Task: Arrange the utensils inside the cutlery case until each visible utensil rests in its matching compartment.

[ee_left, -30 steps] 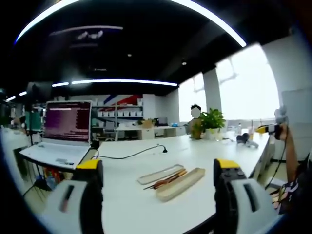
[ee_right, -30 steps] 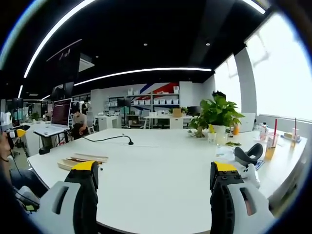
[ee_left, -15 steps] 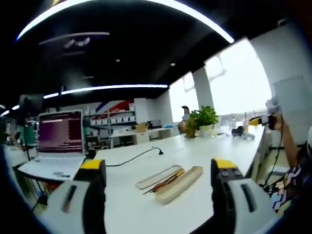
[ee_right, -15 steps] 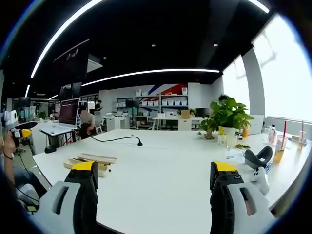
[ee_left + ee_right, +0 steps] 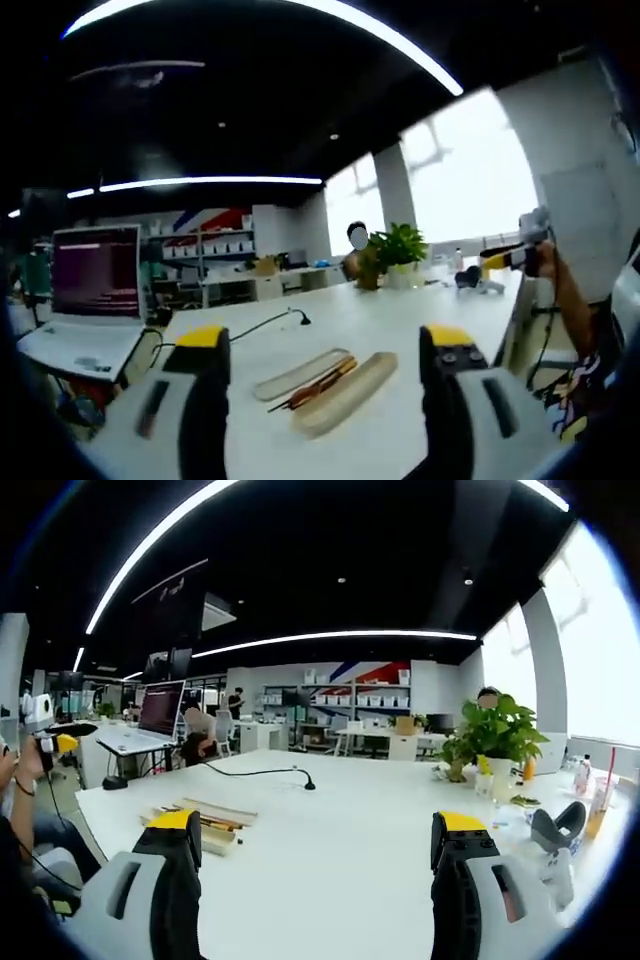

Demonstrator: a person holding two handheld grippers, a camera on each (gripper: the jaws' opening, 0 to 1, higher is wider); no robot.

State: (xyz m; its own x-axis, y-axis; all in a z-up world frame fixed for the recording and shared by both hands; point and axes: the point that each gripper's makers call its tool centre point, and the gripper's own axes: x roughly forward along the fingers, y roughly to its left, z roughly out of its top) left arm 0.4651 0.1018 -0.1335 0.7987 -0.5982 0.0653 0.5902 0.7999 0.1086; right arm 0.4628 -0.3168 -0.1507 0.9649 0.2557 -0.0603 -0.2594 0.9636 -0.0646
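A long beige cutlery case (image 5: 346,391) lies open on the white table (image 5: 400,330), its flat lid (image 5: 298,371) beside it. Thin brown utensils (image 5: 314,385) rest between the two. My left gripper (image 5: 325,342) hovers short of the case, open, nothing between its jaws. In the right gripper view the case (image 5: 212,832) sits at the left, partly behind one jaw. My right gripper (image 5: 317,823) is open and held well away over the table. Each gripper shows small in the other's view, held by a hand: the right gripper (image 5: 505,258) and the left gripper (image 5: 60,742).
A laptop (image 5: 88,290) stands open at the table's left end, with a black cable (image 5: 262,325) trailing across the table behind the case. A potted plant (image 5: 495,738), bottles (image 5: 597,785) and a dark headset (image 5: 553,829) sit at the far right.
Both cameras have shifted with the hands, and the case now sits nearer the middle of the left gripper view. The case, lid and utensils lie as before. Both grippers stay open.
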